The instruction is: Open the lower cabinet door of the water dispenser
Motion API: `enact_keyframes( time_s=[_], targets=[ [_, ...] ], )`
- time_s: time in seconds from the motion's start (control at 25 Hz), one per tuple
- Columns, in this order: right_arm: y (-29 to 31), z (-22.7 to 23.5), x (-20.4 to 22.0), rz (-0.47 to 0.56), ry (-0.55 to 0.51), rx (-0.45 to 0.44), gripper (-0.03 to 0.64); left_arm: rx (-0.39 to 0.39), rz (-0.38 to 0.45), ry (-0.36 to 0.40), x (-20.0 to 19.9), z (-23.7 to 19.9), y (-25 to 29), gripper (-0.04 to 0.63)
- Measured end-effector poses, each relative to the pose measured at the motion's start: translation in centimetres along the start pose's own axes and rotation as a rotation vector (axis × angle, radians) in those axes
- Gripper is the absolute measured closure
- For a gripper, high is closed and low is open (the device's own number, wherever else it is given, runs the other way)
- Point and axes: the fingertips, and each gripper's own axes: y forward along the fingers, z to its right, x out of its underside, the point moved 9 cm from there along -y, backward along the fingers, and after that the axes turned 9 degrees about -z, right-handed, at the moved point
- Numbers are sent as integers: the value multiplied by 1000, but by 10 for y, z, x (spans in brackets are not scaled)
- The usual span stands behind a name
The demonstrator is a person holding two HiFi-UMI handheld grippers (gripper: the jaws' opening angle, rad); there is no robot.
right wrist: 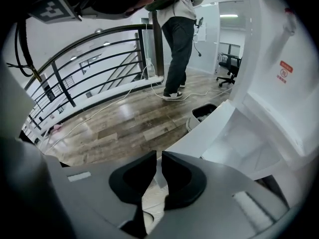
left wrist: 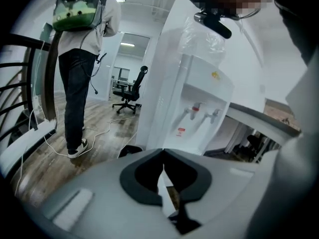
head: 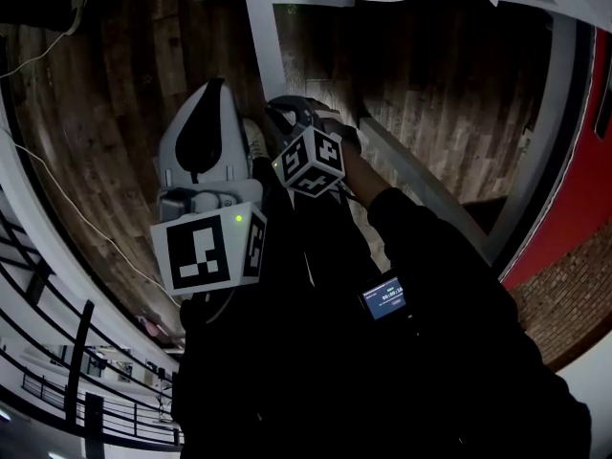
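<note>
The white water dispenser [left wrist: 204, 108] with its two taps stands ahead in the left gripper view. Its lower cabinet door [right wrist: 209, 128] is swung out, and the bare white cabinet inside [right wrist: 244, 143] shows behind it. My right gripper [right wrist: 159, 156] is shut on the door's free edge, with the thin white panel pinched between the dark pads. From the head view the door's top edge [head: 268, 46] runs down to the right gripper [head: 287, 111]. My left gripper [left wrist: 163, 153] hangs shut and empty short of the dispenser, and in the head view it [head: 212, 89] is left of the right one.
A person with a backpack [left wrist: 79, 83] stands on the wooden floor to the left. A black railing [right wrist: 89, 68] runs along the floor's edge, with cables lying by it. A black bin [right wrist: 204, 112] sits beside the door, and an office chair [left wrist: 132, 91] stands farther back.
</note>
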Motion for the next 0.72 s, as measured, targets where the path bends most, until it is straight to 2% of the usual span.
enact_keyframes(
  time_s=[0.48,0.72],
  targets=[
    [12,-12,-24,12,-64,-25,586,-29,-16,-5,6,-10,-1,588],
    [17,-17,-40,32,-104,-26,586,-45,-29,32,11,-13,3,588]
  ],
)
